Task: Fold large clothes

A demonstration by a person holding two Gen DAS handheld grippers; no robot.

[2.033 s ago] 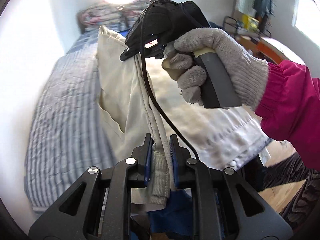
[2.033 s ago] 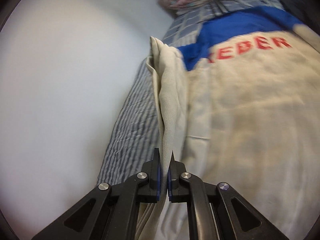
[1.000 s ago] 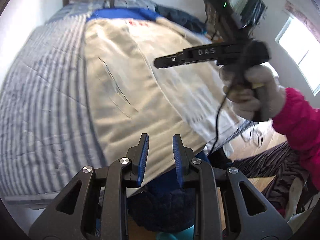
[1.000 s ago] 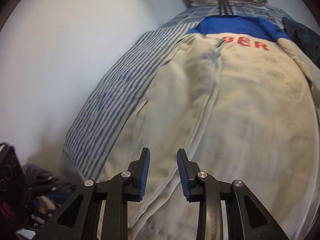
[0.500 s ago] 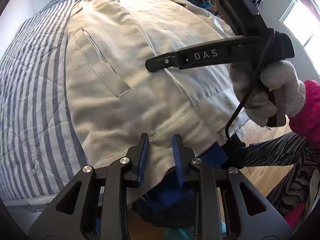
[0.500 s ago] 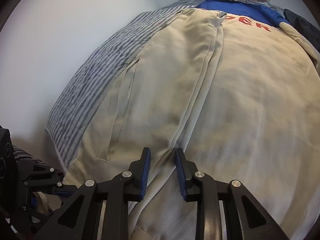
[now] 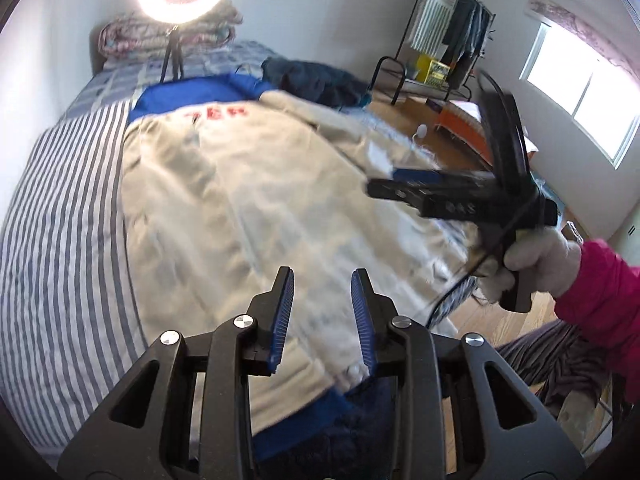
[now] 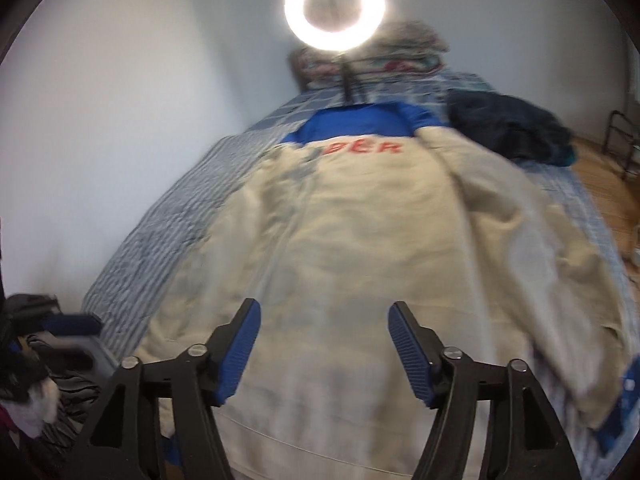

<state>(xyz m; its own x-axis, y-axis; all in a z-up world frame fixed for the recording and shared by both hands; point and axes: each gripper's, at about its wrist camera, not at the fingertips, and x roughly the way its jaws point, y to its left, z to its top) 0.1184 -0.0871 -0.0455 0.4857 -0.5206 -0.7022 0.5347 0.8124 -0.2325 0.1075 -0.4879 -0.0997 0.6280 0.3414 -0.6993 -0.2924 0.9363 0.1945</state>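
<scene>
Jacket [image 8: 360, 248]: cream, blue collar, red lettering; lies flat on the striped bed [image 7: 60, 240], long axis running from the hem at the near edge away to the collar by the ring light [image 8: 335, 10].

Left gripper [image 7: 322, 316]: fingers released, empty, above the hem.

Right gripper [image 8: 325, 350]: fingers spread wide, empty, also over the hem, nearer the jacket's free right side, where a sleeve seems to trail (blurred).

Dark garment [image 8: 508, 128]: far corner, apart.

Red block letters across the chest of a cream, blue-collared fleece jacket [image 8: 360, 240] spread on a bed read roughly "BER" (first characters partly folded under, blurred in both views).
</scene>
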